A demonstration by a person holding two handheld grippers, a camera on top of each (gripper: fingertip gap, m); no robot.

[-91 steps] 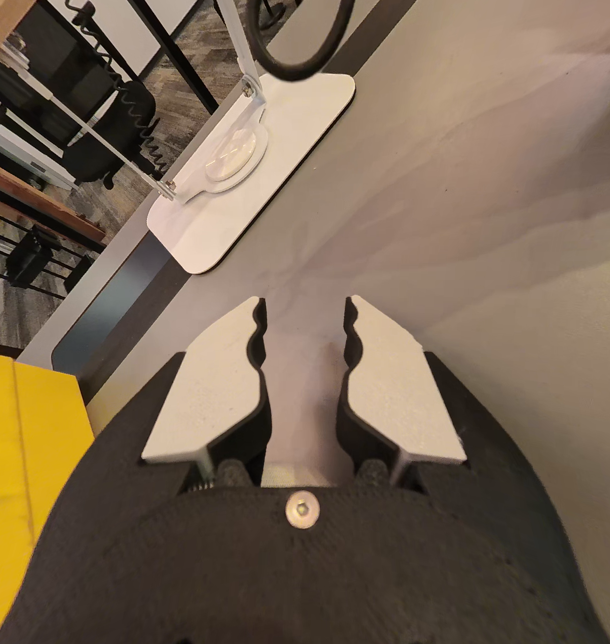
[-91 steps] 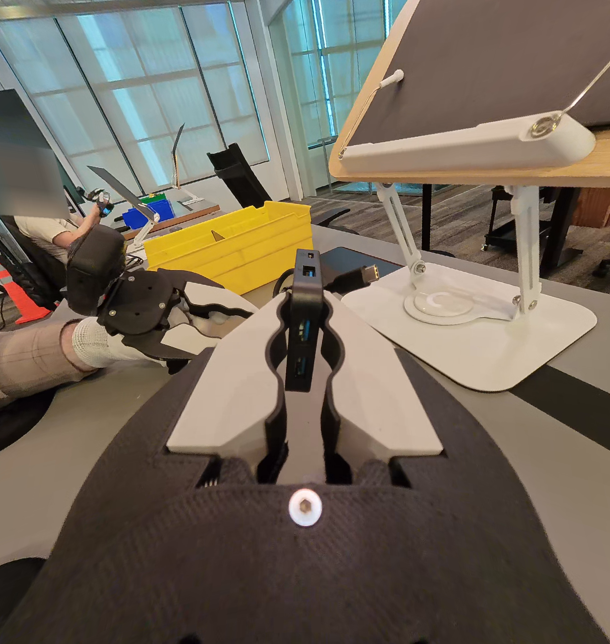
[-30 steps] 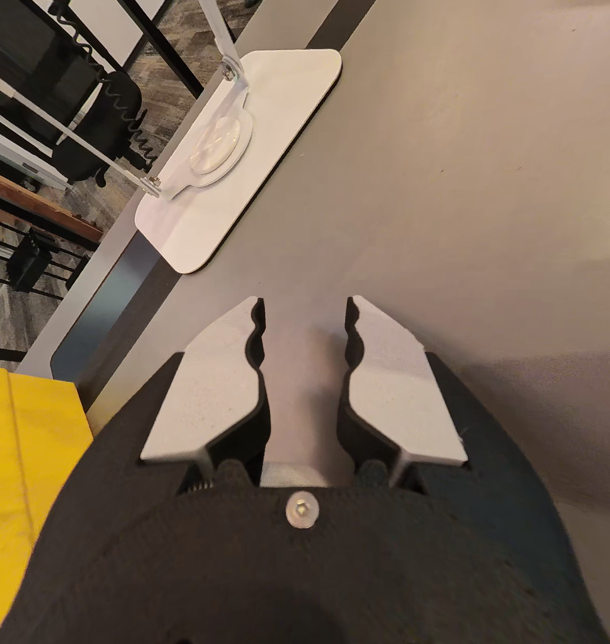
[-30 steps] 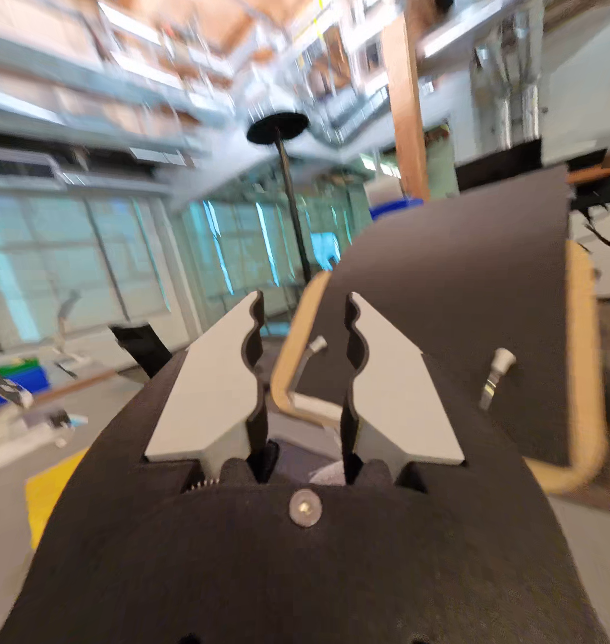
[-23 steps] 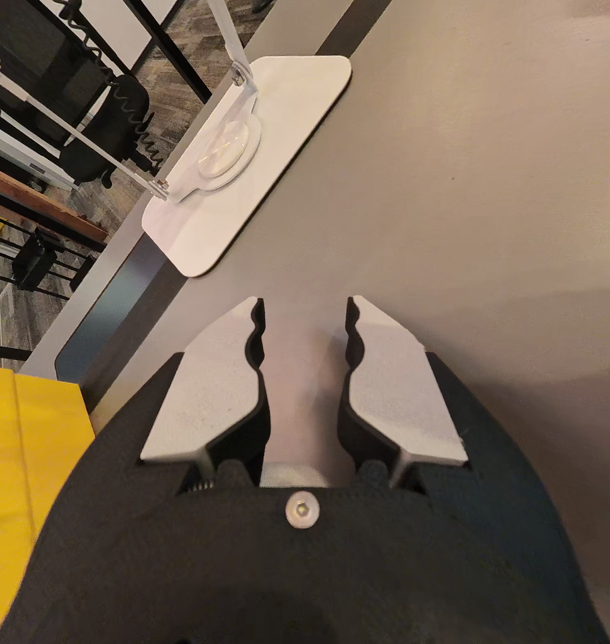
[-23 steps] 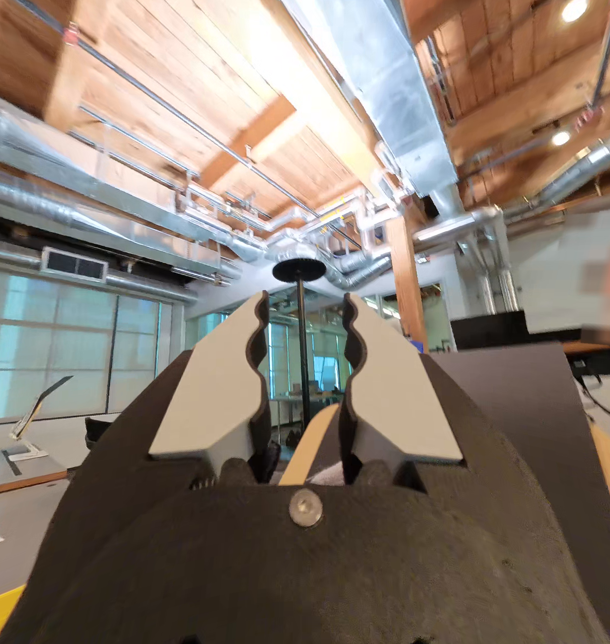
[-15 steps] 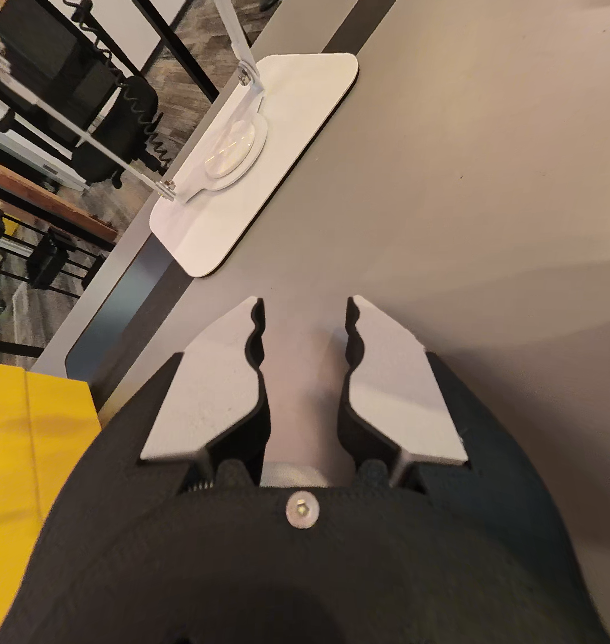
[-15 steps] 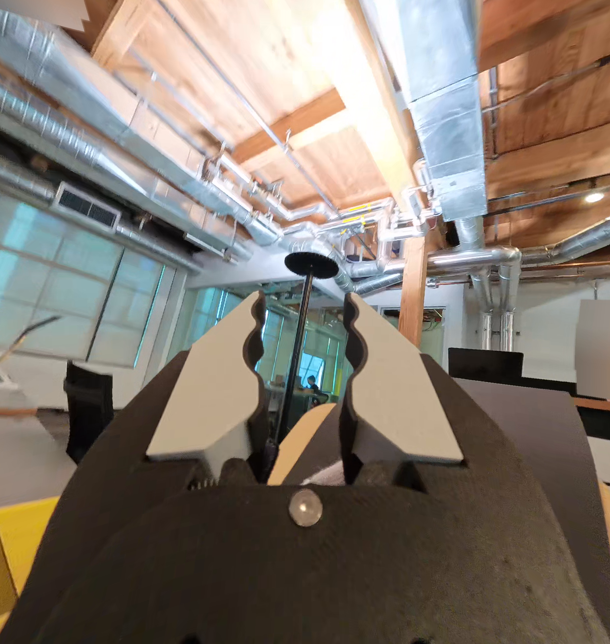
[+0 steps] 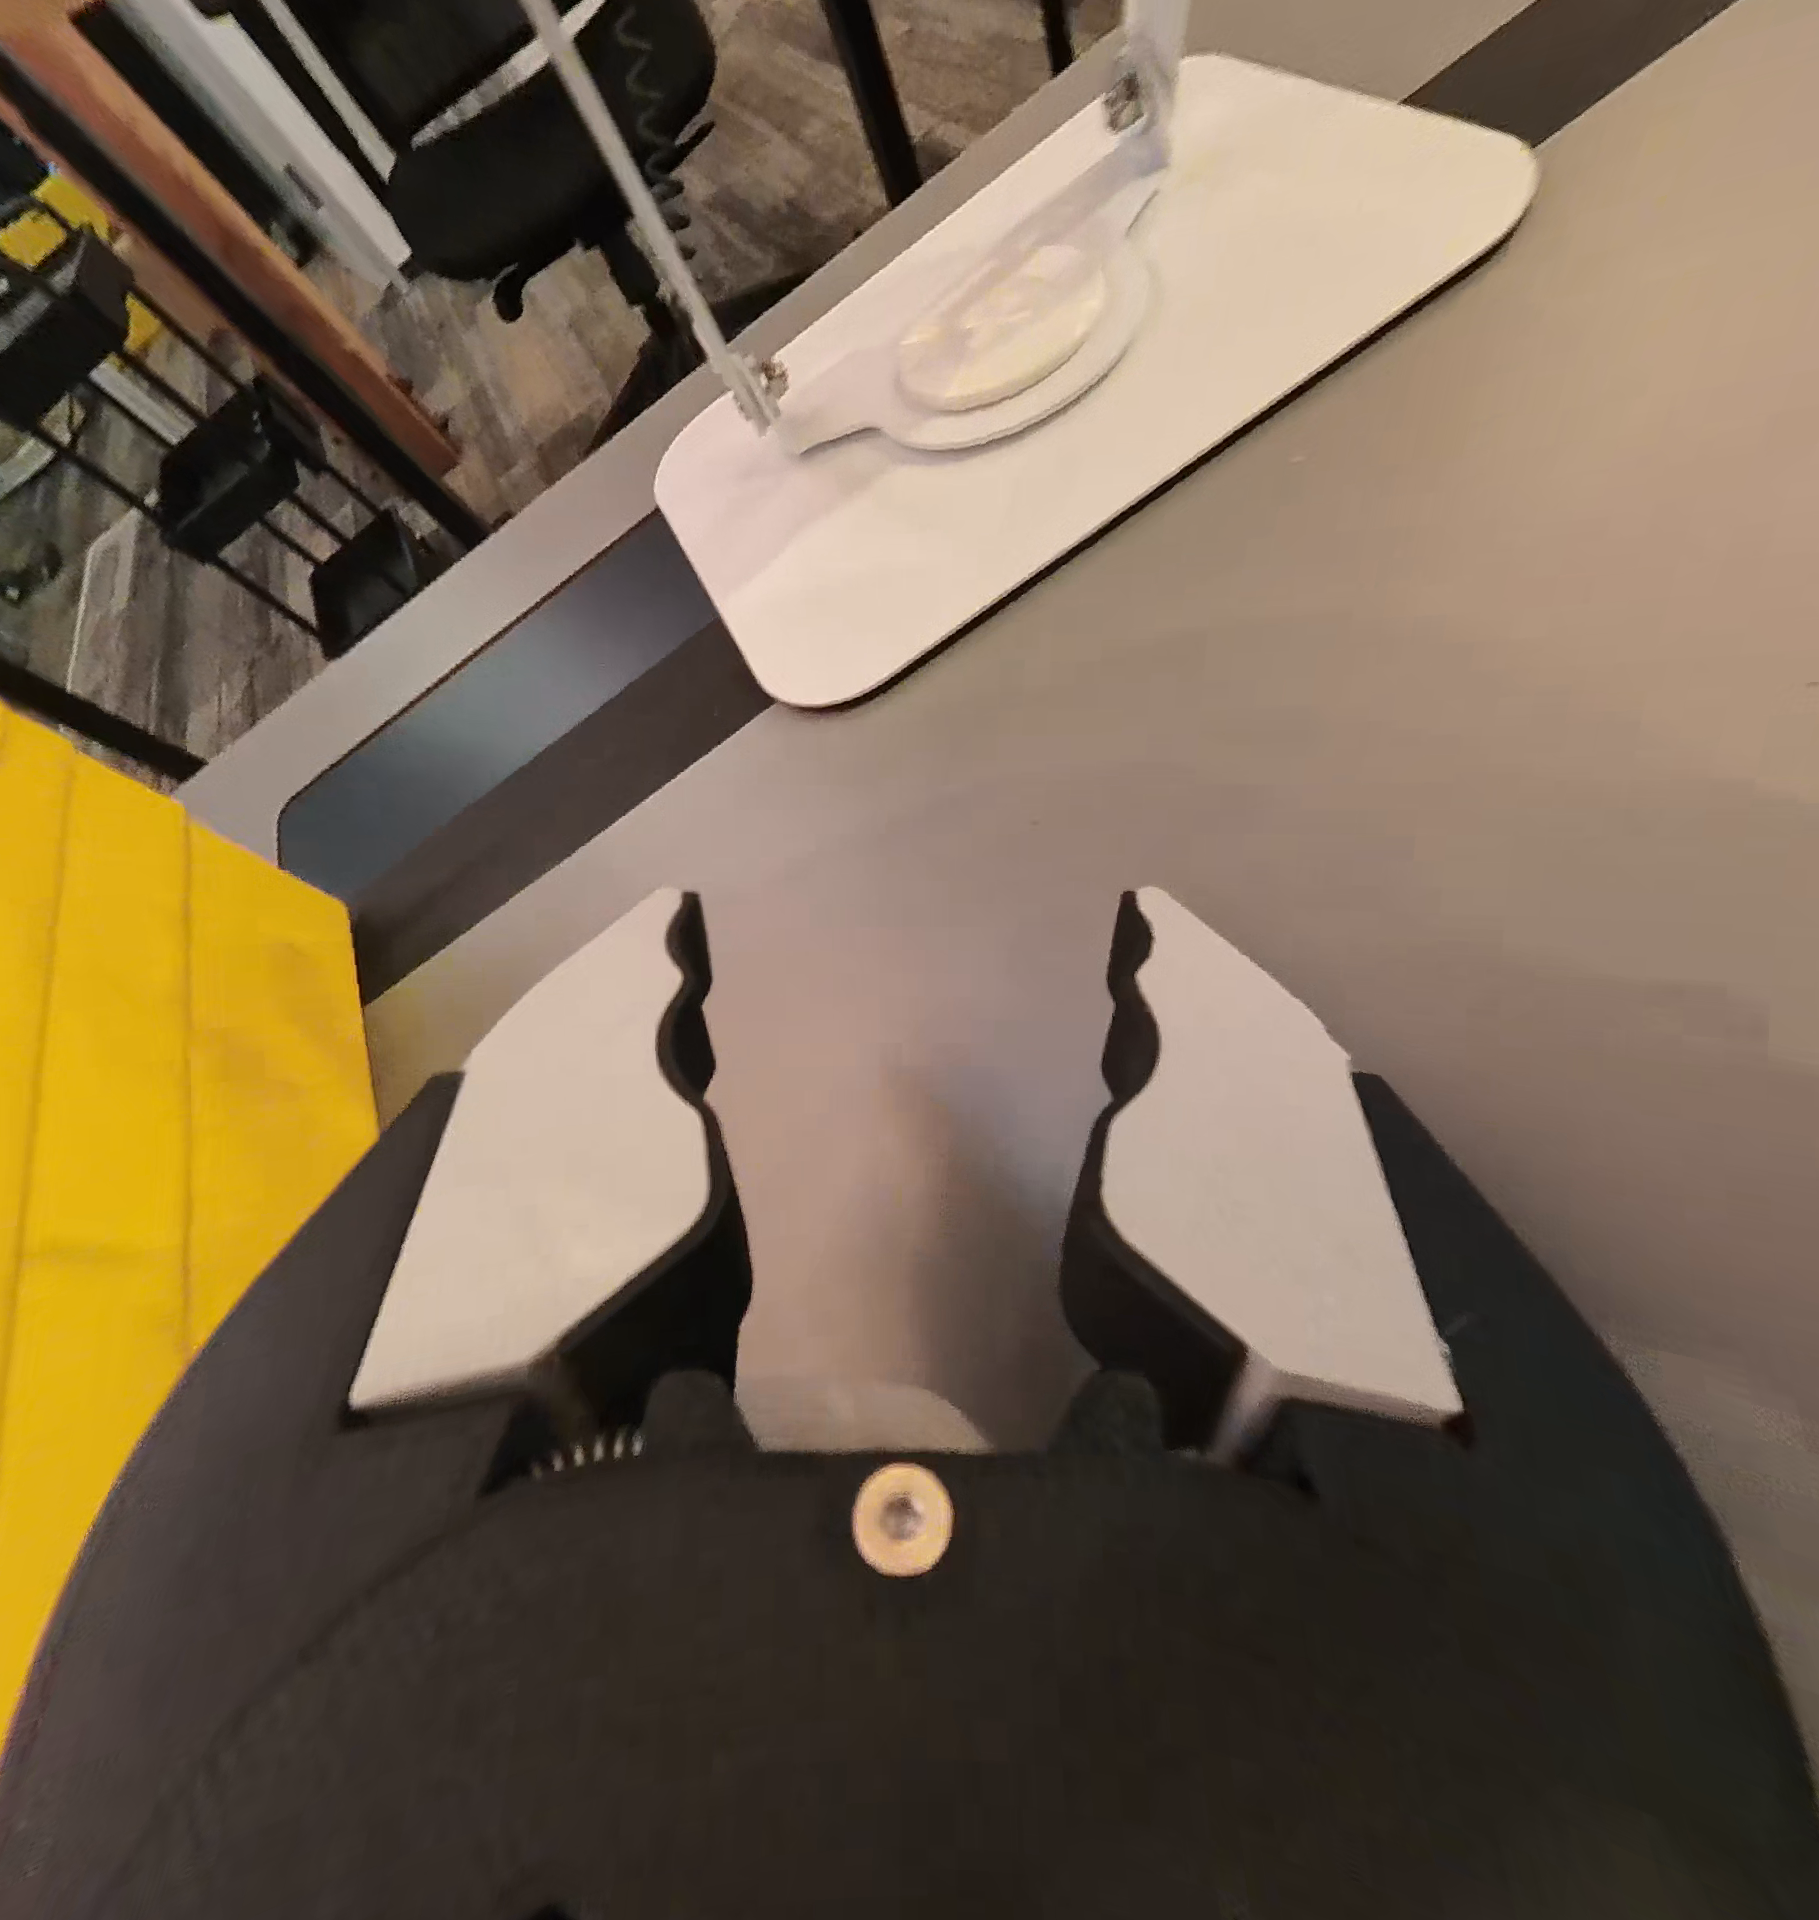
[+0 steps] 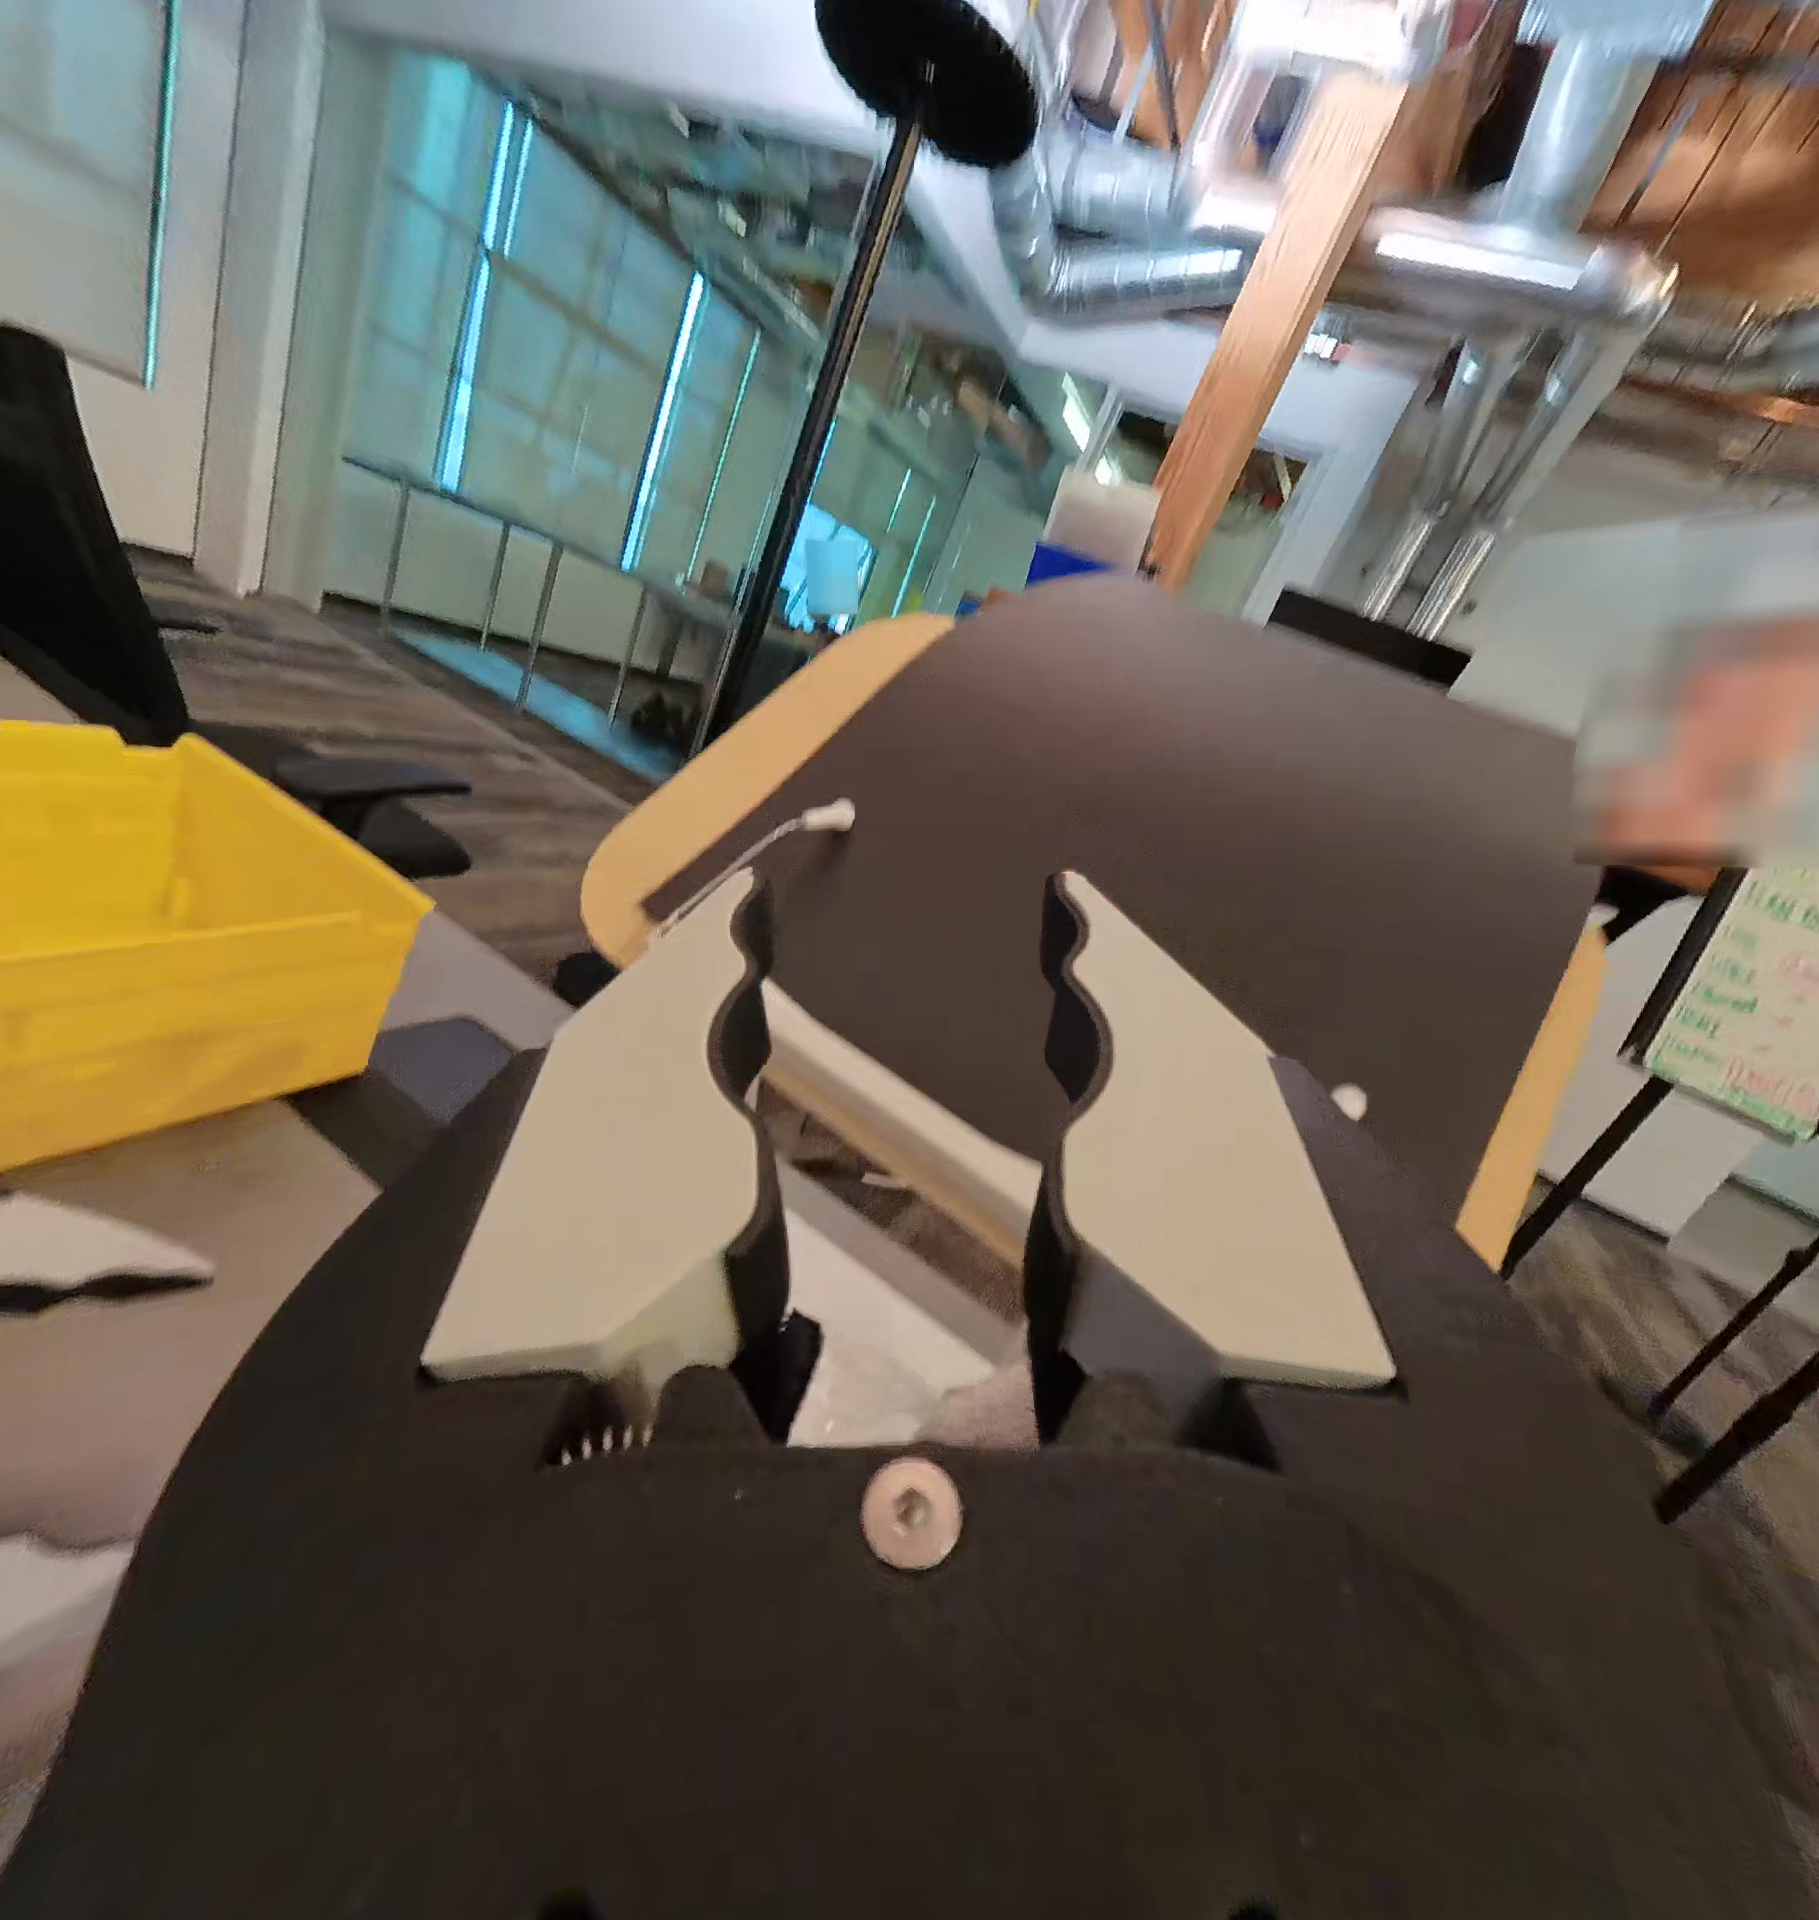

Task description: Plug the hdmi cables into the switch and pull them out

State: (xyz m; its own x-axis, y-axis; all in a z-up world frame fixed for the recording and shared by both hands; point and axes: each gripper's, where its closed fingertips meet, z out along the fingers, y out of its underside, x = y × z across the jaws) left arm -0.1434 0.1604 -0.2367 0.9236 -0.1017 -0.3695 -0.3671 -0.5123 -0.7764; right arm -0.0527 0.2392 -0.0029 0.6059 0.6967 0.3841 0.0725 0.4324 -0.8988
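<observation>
Grey tabletop (image 9: 1404,831) under released, empty left gripper (image 9: 907,914), right gripper (image 10: 907,894) also released and empty, yellow bin (image 10: 136,935) at left edge

We can read no text in either view. The one thing that bears writing is a whiteboard (image 10: 1746,1013) on a black easel, to the right of the dark tilted board (image 10: 1196,831) in the right wrist view; its coloured handwritten lines are too blurred for us to make out. In the left wrist view we find no lettering or numbers.
</observation>
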